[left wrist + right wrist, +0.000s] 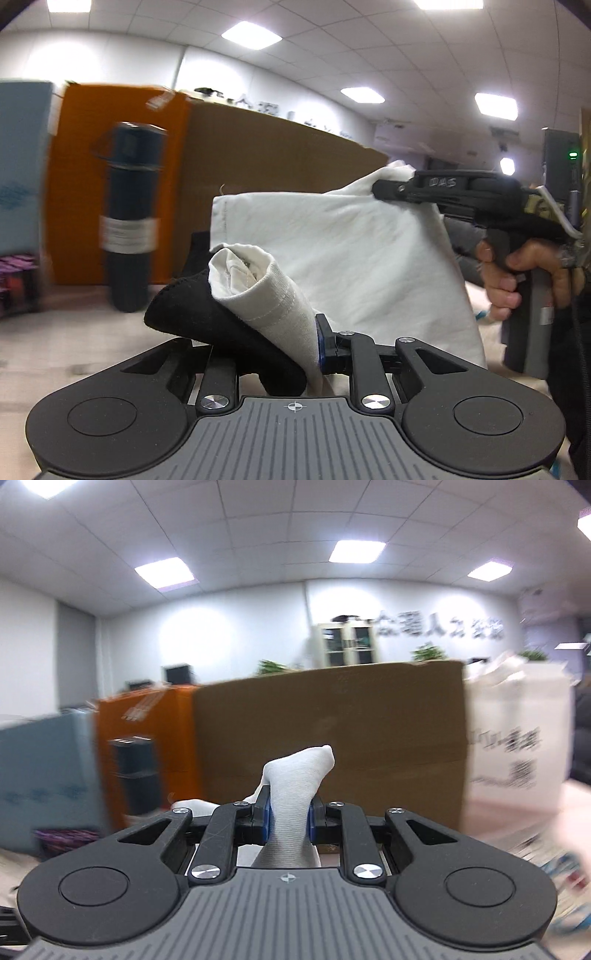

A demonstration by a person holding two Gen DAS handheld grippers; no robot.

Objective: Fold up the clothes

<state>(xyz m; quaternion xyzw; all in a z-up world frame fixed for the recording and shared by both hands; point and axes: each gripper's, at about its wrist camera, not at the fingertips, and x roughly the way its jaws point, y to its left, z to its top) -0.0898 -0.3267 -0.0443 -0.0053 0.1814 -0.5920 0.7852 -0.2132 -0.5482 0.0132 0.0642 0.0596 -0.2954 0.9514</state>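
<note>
White cotton cloth (332, 258), a soft garment with stitched hems, hangs in the air between the two tongs, stretched as a broad sheet in the left wrist view. A rolled, hemmed corner of it, together with a fold of black knitted fabric (207, 317), sits in the left tongs (295, 343); only the right-hand blue pad (320, 343) shows, pressed against the white roll, while the other finger is hidden under the black fabric, so the left tongs are pinching the bunched cloth. At the far upper corner of the sheet the right tongs (388, 190) clamp the white cloth, and a person's hand (517, 273) grips their pistol handle.

In the right wrist view the right tongs (289, 821) stand nearly pressed together on a ribbed white tuft of the same cloth, which pokes up above the two blue pads (266, 821) and runs down behind them toward the camera.

Behind the cloth stand a tall brown cardboard box (332, 731), an orange box (118, 177) beside it and a dark blue cylindrical flask (131, 221) with a pale label, upright on the pale table (74, 350). A white printed bag (517, 738) stands to the right of the brown box. The backgrounds are blurred.
</note>
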